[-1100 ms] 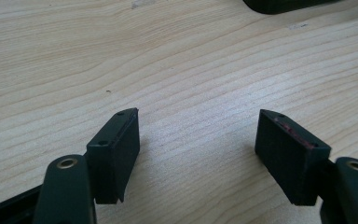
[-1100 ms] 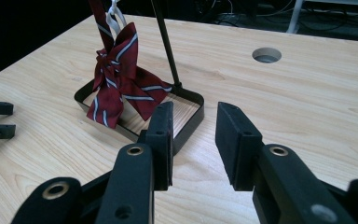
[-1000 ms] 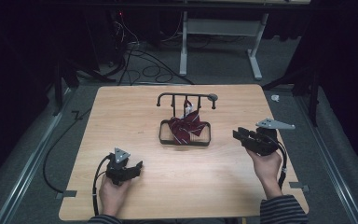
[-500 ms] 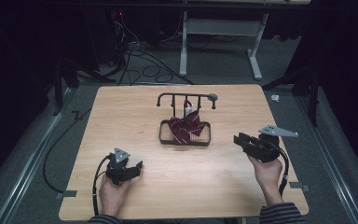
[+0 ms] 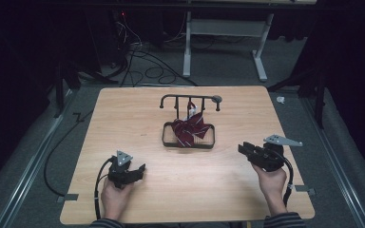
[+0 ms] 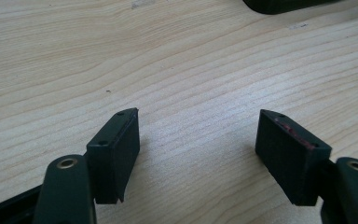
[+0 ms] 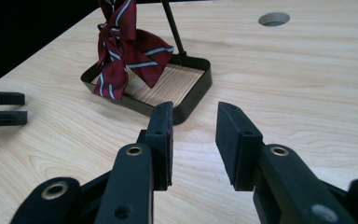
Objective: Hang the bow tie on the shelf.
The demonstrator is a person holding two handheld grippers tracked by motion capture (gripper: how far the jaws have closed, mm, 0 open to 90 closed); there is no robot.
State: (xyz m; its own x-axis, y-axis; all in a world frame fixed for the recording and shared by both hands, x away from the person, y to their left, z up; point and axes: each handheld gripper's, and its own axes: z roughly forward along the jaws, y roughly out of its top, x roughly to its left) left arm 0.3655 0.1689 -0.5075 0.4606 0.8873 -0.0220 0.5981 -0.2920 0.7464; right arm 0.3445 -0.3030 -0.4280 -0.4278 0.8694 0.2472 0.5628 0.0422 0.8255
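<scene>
While the striped red tie (image 5: pixel 189 129) hangs from the black rack (image 5: pixel 188 98) and droops into its tray (image 5: pixel 204 143) at the table's (image 5: pixel 123 109) middle, I hold my right gripper (image 7: pixel 193 142) low and aimed at it, jaws parted by a narrow gap and empty. My left gripper (image 6: pixel 198 149) rests near the table's front edge, jaws wide and empty (bare wood between them). I judge this the approach: next I must open wider, close in, and pinch the cloth without snagging the rack.

tie (image 5: pixel 190 129) in tray (image 5: pixel 167 140), between left gripper (image 5: pixel 139 172), right gripper (image 5: pixel 244 149)
</scene>
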